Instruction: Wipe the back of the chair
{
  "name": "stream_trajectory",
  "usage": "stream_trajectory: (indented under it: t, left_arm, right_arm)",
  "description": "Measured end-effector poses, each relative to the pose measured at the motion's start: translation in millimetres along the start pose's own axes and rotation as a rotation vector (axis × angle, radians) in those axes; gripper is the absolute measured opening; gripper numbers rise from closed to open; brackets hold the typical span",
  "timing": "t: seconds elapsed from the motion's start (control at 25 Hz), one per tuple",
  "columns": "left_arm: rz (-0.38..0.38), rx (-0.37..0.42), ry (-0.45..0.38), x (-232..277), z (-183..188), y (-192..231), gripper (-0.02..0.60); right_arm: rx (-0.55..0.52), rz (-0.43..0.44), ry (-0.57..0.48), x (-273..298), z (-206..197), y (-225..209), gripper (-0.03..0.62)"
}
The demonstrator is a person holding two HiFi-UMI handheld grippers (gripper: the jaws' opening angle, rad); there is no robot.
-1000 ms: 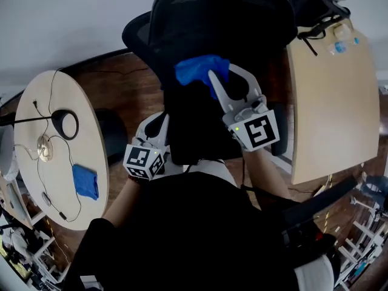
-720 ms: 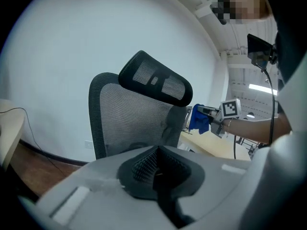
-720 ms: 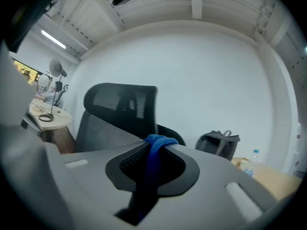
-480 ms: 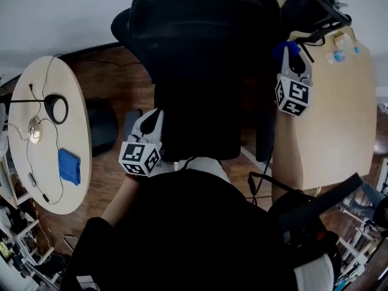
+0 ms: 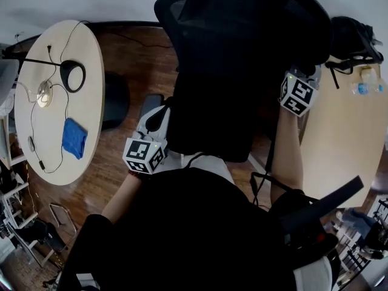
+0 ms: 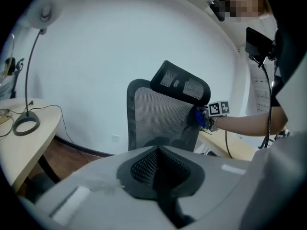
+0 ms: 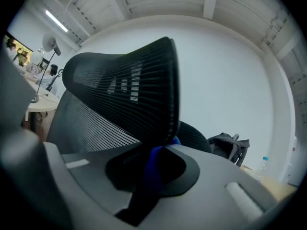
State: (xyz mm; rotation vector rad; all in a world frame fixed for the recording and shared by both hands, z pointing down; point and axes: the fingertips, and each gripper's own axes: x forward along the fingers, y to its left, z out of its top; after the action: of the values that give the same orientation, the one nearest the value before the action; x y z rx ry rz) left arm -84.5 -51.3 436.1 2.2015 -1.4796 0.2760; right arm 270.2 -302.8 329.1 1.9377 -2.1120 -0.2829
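- Our right gripper (image 7: 157,163), jaws clamped on the blue cloth (image 6: 198,118), has swept from the middle of the chair back (image 5: 242,59) to its right edge
- Our left gripper (image 6: 160,170), jaws together and empty, sits by the left edge
- One pass looks done

Right gripper view: the right gripper (image 7: 163,150) pinches the blue cloth (image 7: 155,162), but only a sliver shows and the rest is buried between the jaws. Head view's worse. Only its marker cube (image 5: 297,94) pokes out at 3 o'clock of the chair back (image 5: 242,59), with jaws and cloth tucked behind. The chair's top is clipped at 12 o'clock. The bottle (image 5: 364,88) on the surface (image 5: 345,150) is too small and fuzzy to read.
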Motion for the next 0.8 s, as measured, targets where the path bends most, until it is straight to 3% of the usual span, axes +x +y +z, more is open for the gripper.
stream_trajectory:
  t: [0.24,0.52,0.68,0.8]
  left_arm:
    - [0.021,-0.029,-0.007,-8,-4,22,0.006]
    - [0.025,-0.021,-0.005,-17,0,57,0.006]
    - [0.024,-0.017,0.006,-23,-1,77,0.006]
    - [0.042,-0.022,0.005,-28,0,99,0.006]
  right_arm:
    - [0.115,-0.117,-0.025,2,-5,20,0.044]
    - [0.030,-0.008,-0.054,16,6,104,0.043]
    - [0.055,0.061,-0.070,21,21,162,0.043]
    - [0.063,0.165,-0.105,23,41,223,0.043]
